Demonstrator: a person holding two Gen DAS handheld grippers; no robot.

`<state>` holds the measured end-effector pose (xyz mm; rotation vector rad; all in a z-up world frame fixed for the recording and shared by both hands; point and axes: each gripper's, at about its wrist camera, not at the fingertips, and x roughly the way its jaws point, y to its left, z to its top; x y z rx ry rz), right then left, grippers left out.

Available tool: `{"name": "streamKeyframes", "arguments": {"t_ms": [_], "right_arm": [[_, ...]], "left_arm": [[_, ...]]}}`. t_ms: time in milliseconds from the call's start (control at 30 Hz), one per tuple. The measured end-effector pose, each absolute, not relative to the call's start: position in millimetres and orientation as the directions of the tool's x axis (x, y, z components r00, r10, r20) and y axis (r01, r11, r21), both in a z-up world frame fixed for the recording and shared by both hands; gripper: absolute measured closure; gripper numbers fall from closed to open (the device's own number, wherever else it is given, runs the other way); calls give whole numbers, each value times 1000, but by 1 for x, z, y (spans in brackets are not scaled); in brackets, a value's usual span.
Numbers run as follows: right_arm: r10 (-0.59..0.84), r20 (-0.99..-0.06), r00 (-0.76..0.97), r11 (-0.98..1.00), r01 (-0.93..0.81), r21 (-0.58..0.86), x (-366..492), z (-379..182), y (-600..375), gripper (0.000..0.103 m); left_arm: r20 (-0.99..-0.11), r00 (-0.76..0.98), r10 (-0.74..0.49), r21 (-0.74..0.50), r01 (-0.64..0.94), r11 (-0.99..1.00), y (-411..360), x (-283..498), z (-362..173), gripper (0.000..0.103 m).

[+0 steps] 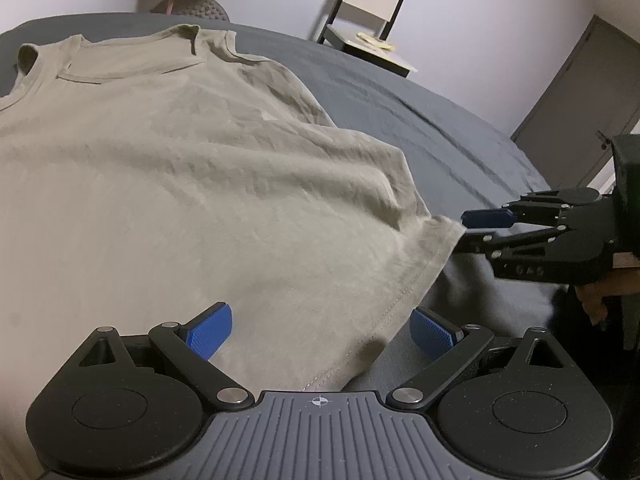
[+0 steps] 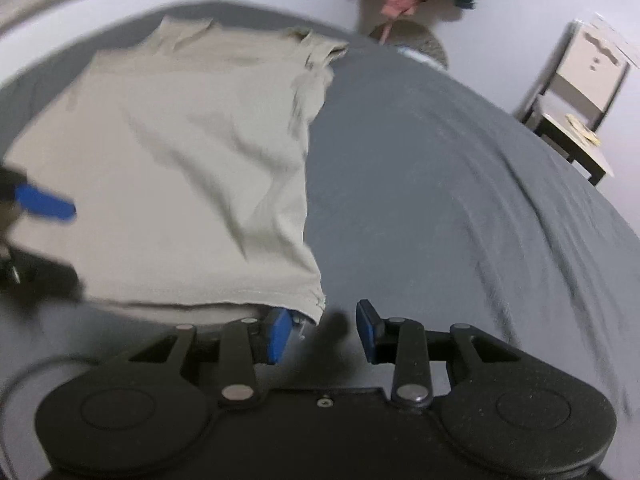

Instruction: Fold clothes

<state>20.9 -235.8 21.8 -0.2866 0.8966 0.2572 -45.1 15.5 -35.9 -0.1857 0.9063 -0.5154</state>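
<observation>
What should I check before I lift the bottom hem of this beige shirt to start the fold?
1. Shirt lies spread on the bed: ok, only mild wrinkles.
2. Left gripper straddles the hem: ok, fingers open with the hem between them, not clamped yet.
3. Right gripper at the hem corner: not ok, its fingers stand apart and the corner sits by the left finger, not clearly between the pads.
4. Both grippers on the same bottom edge: ok, the right gripper shows at the far corner in the left wrist view.
5. Bedsheet clear of the right fingers: cannot tell, that view is blurred.
</observation>
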Motion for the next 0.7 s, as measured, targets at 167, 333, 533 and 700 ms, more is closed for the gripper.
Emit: {"name": "streamKeyframes", "arguments": {"t_ms": [167,333,533,700], "right_arm": [[196,-825,530,974,-203,101,38,8,-250,80],[210,-799,564,978,-111,179,31,16,-268,98],[74,-660,748,845,-398,-356,-41,52,-214,98],[-51,-818,573,756,-513,-406,-39,2,-191,98]], "left_arm": [[-696,506,-510,-370,355,858,19,-47,-36,6],[-694,500,-518,-388,347,854,24,-49,-35,6],[-721,485,-495,-328,392,860,20,-56,-33,6],[-746,478,-463,-246,448,859,15,-62,-30,6]]}}
